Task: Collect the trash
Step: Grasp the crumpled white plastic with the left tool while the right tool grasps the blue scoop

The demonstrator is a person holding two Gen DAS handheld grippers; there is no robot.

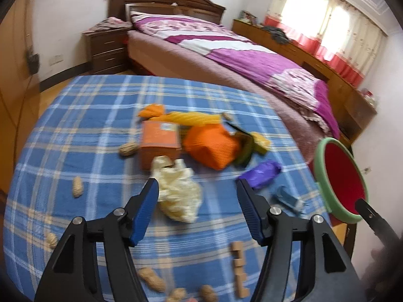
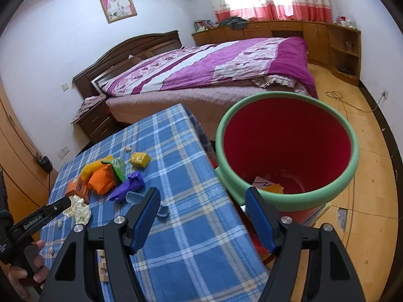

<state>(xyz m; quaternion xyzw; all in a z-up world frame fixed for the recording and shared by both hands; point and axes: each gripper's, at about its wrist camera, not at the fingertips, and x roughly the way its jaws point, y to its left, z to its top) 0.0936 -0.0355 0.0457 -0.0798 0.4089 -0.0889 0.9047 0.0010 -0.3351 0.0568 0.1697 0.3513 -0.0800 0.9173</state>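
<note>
My left gripper [image 1: 197, 184] hangs open over the blue checked tablecloth [image 1: 100, 115]. A crumpled cream wad [image 1: 180, 192] lies between its fingers, close to the left finger, and the right finger stands apart from it. Behind the wad lie an orange box [image 1: 160, 139], an orange wrapper [image 1: 211, 148], a yellow-orange wrapper [image 1: 186, 118], a green-yellow wrapper [image 1: 249, 146] and a purple wrapper [image 1: 262, 173]. My right gripper [image 2: 203, 191] is open and holds nothing, over the table's edge beside the red bin with a green rim [image 2: 221, 130]. A paper scrap [image 2: 263, 183] lies inside the bin.
Several peanuts [image 1: 77, 186] and pale wooden blocks [image 1: 239, 264] are scattered on the cloth, with a blue piece [image 1: 287, 196] near the bin [image 1: 320, 166]. A bed [image 2: 226, 63] stands behind the table, a nightstand [image 1: 108, 50] beside it. A hand [image 2: 25, 271] holds the left gripper.
</note>
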